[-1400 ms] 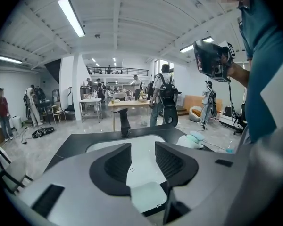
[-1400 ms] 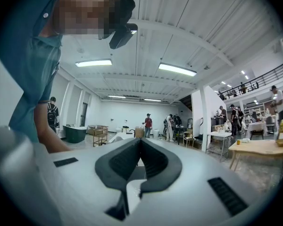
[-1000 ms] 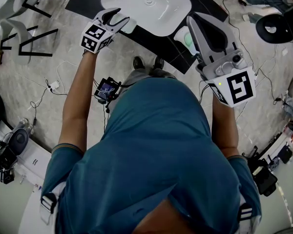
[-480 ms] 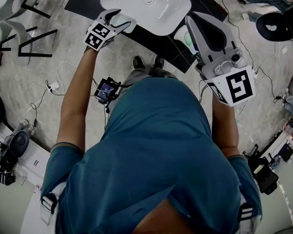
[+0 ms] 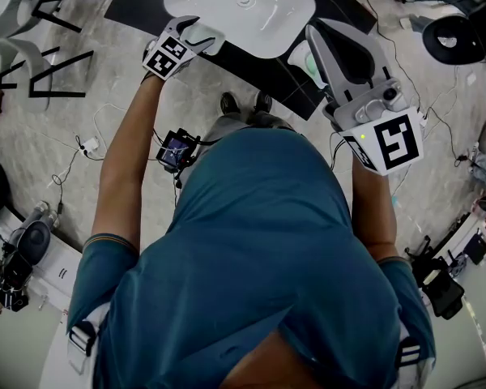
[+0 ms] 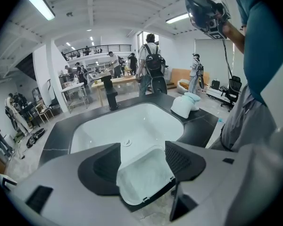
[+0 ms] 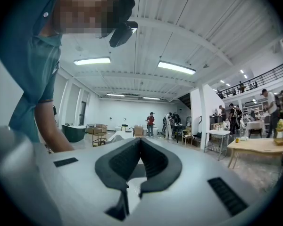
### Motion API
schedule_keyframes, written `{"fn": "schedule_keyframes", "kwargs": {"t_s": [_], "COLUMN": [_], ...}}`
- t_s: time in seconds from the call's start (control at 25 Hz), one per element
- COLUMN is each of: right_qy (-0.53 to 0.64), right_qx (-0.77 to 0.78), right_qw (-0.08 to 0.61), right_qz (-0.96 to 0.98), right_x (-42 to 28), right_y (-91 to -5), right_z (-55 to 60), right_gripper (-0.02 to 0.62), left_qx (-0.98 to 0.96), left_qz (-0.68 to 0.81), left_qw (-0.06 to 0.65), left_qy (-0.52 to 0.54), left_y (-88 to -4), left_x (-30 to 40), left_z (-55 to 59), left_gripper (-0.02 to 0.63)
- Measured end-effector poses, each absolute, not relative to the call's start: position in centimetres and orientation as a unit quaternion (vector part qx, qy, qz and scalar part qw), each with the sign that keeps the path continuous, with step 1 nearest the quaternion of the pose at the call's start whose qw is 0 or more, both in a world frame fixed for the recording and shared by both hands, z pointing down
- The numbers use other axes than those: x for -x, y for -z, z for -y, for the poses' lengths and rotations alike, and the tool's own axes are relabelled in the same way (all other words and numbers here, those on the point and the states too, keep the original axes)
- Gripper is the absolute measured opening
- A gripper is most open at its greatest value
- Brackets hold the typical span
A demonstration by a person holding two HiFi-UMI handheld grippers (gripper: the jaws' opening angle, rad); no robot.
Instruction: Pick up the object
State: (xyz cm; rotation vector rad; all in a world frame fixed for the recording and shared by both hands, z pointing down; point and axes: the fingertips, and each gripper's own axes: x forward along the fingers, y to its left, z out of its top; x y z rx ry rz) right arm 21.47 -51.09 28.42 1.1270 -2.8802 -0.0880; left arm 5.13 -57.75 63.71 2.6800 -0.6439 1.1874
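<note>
The object (image 6: 144, 175), a shallow translucent white plastic tray, lies across the near rim of the white basin (image 6: 132, 121), with its near end over the black counter (image 6: 56, 138) that frames the basin. The left gripper (image 6: 142, 149) hangs over it, pointing steeply down. Its jaws are spread wide and have just been opening, and the tray lies between them with neither pad pressing on it. The counter stands on a pale marbled floor (image 5: 105, 71) strewn with cables, in a bright white hall with strip lights and a railed upper gallery. The tray's near edge is lost behind the gripper's body, and I cannot make out whether it holds anything. The right gripper (image 7: 140, 140) is held up level, away from the counter, its jaws pressed together on nothing. A black faucet (image 6: 112, 98) stands behind the basin, and a pale white-and-green bundle (image 6: 186, 105) sits near the counter's right corner. People (image 6: 151, 69) stand around tables farther back.
</note>
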Motion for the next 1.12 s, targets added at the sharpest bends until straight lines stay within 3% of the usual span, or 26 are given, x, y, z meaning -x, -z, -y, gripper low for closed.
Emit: {"fn": "schedule_keyframes", "kwargs": {"t_s": [1.12], "right_qy": [0.008], "right_qx": [-0.374], "right_qw": [0.033], "right_qz": [0.927], "right_x": [-21.9], "right_y": [-30.1], "right_z": [52.4], "right_gripper": [0.014], "left_qx": [-0.858], "left_qz": [0.135], "left_qw": [-0.003], "left_qy": [-0.495], "left_y": [-68.8], "left_x": [-5.4], "left_z": [59.1], "left_gripper": [0.296]}}
